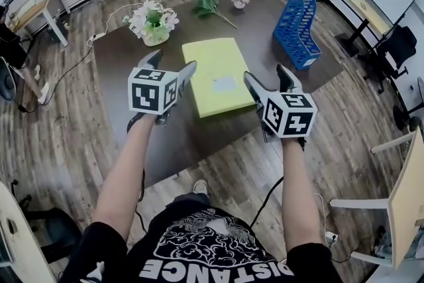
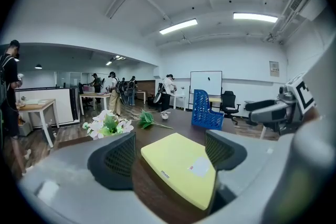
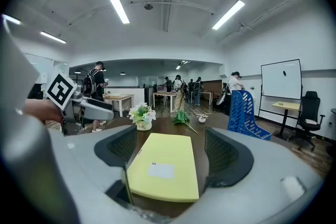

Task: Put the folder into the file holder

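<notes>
The yellow folder [image 1: 215, 76] lies flat on the counter [image 1: 119, 83] just ahead of me, so I judge a pinch at its near edge could skid off or shove it toward the flowers [image 1: 152, 22]. Farther right, well apart, stands the blue file holder [image 1: 297, 26]; it looks light, and a crooked entry might tip it. My left fingers [image 2: 118, 157] and right fingers [image 3: 223, 155] gape wide and empty, forearms outstretched side by side, flanking the folder's near end.

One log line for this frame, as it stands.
yellow folder: lying flat, ungrasped | blue plastic file holder: upright, apart | left gripper: open | right gripper: open
</notes>
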The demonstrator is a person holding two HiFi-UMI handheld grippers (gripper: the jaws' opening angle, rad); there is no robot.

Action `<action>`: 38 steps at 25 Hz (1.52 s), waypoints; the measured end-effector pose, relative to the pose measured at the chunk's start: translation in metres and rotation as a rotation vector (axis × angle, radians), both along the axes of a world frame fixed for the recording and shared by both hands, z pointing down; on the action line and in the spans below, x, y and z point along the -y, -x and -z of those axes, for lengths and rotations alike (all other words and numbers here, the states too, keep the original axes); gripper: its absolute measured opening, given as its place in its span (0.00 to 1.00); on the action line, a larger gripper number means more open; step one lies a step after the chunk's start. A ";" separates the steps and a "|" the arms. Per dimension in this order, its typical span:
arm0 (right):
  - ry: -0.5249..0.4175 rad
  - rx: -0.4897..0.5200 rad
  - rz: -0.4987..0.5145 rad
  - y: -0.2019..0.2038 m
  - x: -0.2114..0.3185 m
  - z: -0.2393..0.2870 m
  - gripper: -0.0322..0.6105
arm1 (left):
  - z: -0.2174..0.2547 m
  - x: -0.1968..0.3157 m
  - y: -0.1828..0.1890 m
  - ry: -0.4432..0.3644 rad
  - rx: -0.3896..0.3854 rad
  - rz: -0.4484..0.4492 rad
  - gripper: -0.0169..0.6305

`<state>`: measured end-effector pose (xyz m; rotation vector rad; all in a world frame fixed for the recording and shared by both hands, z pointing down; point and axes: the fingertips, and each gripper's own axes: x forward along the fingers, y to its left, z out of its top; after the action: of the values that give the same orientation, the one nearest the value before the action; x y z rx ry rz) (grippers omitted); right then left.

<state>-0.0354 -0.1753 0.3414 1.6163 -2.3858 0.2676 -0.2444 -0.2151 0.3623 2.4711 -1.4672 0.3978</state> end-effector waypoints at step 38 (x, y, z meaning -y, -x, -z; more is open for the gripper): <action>0.346 0.037 0.334 -0.004 0.190 -0.136 0.66 | -0.117 0.128 -0.010 0.255 0.033 0.189 0.66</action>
<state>-0.0310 -0.3654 0.4779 1.0540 -2.4203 0.6071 -0.2344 -0.3427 0.4791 2.1186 -1.5401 0.5527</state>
